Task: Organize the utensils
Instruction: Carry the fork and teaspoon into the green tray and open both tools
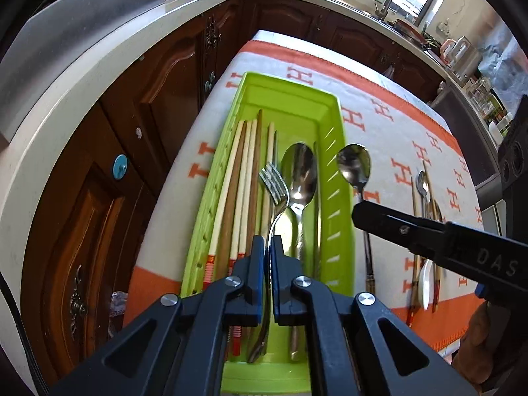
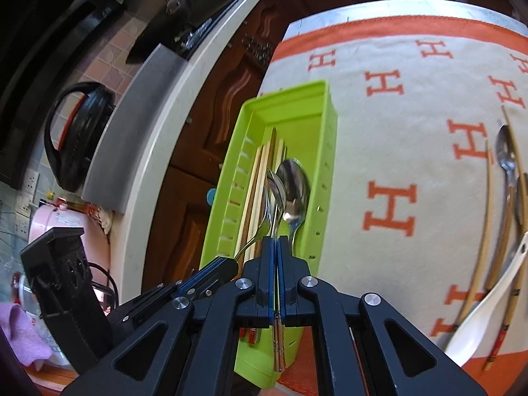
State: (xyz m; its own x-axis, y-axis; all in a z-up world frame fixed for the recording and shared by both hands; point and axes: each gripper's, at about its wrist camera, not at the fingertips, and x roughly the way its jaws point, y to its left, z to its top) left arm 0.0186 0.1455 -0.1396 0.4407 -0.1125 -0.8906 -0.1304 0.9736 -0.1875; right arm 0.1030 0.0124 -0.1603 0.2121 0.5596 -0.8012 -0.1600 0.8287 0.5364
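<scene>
Your left gripper (image 1: 268,247) jaws pinch a fork (image 1: 275,186), tines pointing away along the green tray (image 1: 333,178). Your right gripper (image 2: 276,247) jaws clamp a spoon (image 1: 354,165) by its handle, bowl pointing away, just beside the tray.

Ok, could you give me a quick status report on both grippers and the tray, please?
Left gripper shut on fork over green tray. Right gripper shut on spoon, beside tray. More utensils wait on cloth. Nothing blocking.
</scene>
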